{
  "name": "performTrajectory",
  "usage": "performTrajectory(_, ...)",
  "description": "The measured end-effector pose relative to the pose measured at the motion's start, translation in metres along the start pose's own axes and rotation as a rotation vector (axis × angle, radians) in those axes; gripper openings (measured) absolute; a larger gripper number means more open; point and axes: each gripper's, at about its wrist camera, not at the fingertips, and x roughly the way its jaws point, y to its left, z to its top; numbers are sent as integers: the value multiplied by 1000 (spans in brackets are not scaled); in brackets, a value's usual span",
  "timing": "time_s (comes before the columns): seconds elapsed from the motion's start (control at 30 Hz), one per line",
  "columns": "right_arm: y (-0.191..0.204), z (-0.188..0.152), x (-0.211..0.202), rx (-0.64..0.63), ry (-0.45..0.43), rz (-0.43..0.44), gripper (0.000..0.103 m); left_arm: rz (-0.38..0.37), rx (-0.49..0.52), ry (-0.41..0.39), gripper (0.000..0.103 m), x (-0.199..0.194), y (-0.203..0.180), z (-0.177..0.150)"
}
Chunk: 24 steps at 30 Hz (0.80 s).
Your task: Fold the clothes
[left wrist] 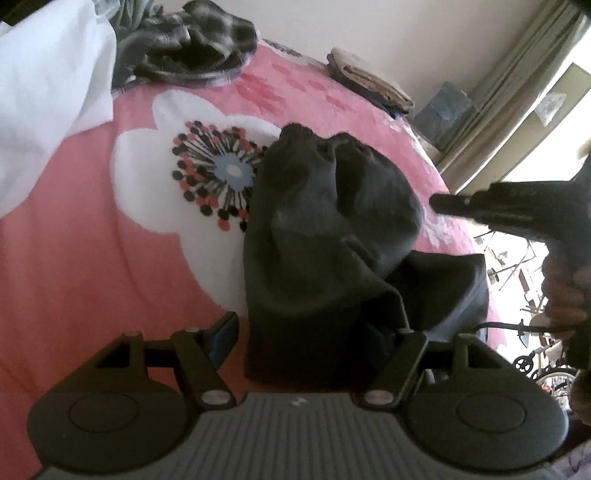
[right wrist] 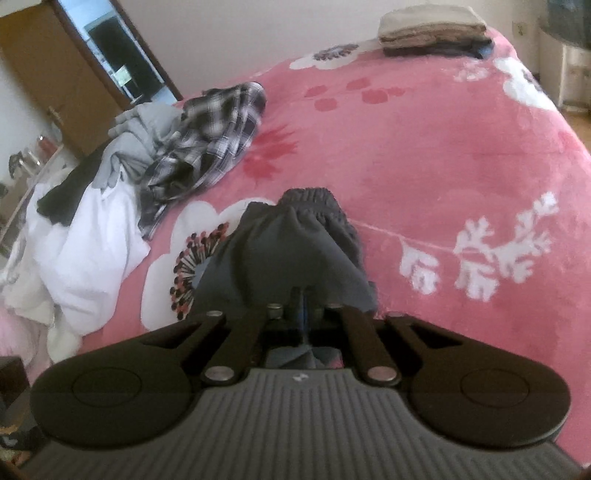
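A dark grey pair of shorts [left wrist: 325,221] with a gathered elastic waistband [right wrist: 310,195] lies bunched on the pink flowered blanket [right wrist: 424,166]. My left gripper [left wrist: 314,325] has its jaws wide apart and the near part of the shorts lies between them. Its left finger [left wrist: 225,332] stands just off the cloth, and a fold hides the right one. My right gripper [right wrist: 301,299] is shut on a pinch of the shorts, and the cloth rises to its tips like a tent. In the left wrist view the right gripper [left wrist: 437,203] meets the shorts' right side, with a hand [left wrist: 565,295] holding it.
A heap of unfolded clothes lies at the far left: a plaid shirt [right wrist: 207,140], a grey garment [right wrist: 140,125] and white cloth [right wrist: 85,240]. A folded stack [right wrist: 432,29] sits at the bed's far edge. The bed drops off to the right beside curtains [left wrist: 517,74].
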Motion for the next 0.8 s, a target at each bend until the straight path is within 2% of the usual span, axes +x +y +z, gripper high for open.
performTrajectory(0.03,7,-1,-1,-35,1,6,6,3,1,9,72,3,-2,-1)
performTrajectory(0.07,17,-1,1,-75,11,19,23,2,3,15,72,5,-4,-3)
performTrajectory(0.1,27,-3,3,-114,19,33,49,2,7,17,72,7,-7,-4)
performTrajectory(0.17,47,-5,13,-179,44,80,68,3,15,22,73,10,-11,-7)
performTrajectory(0.3,80,-11,46,-291,156,163,73,11,36,16,74,10,-16,-11)
performTrajectory(0.37,87,-17,66,-333,208,155,75,10,39,14,74,9,-16,-13)
performTrajectory(0.43,88,-23,85,-348,264,117,71,7,42,11,75,8,-16,-14)
performTrajectory(0.47,86,-26,88,-352,272,112,49,4,45,9,75,7,-16,-15)
performTrajectory(0.5,84,-28,90,-353,277,107,21,-2,46,4,75,6,-16,-15)
performTrajectory(0.53,80,-29,87,-336,272,109,9,-14,40,0,75,4,-14,-14)
performTrajectory(0.6,68,-26,73,-257,233,125,2,-41,25,-9,75,1,-11,-13)
performTrajectory(0.8,19,-23,9,-19,86,154,1,-122,-22,-32,75,-5,-1,-7)
